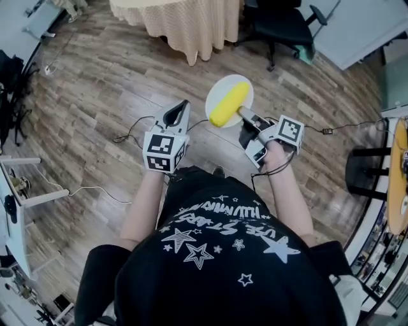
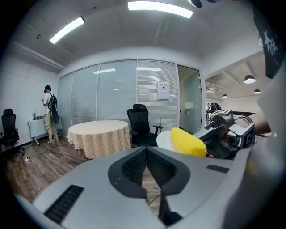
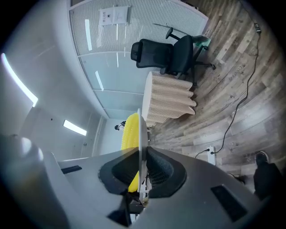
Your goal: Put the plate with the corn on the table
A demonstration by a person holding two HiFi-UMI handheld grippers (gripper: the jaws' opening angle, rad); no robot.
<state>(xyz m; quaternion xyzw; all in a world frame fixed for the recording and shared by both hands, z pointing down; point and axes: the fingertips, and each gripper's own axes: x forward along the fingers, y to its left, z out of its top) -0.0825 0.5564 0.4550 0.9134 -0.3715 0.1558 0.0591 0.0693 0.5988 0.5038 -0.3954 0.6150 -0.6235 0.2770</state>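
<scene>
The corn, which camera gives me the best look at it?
The head view: the corn lies nearly whole on the plate, clamped at its rim by the right gripper. The left gripper view shows it side-on, partly hidden behind the right gripper. The right gripper view catches only a yellow strip beside the edge-on plate.

Wood-plank floor (image 1: 95, 83), grey-brown, cables (image 1: 131, 127) trailing across it mid-frame. Round table (image 1: 178, 19) at top centre of head view, checked cloth hanging to the floor. Black office chair (image 1: 280, 25) just right of it. Left gripper view: glass wall (image 2: 111, 94) with blinds behind both, strip lights (image 2: 158, 6) on the ceiling, a person (image 2: 49, 114) standing far left, second chair (image 2: 9, 129) at left edge.
</scene>
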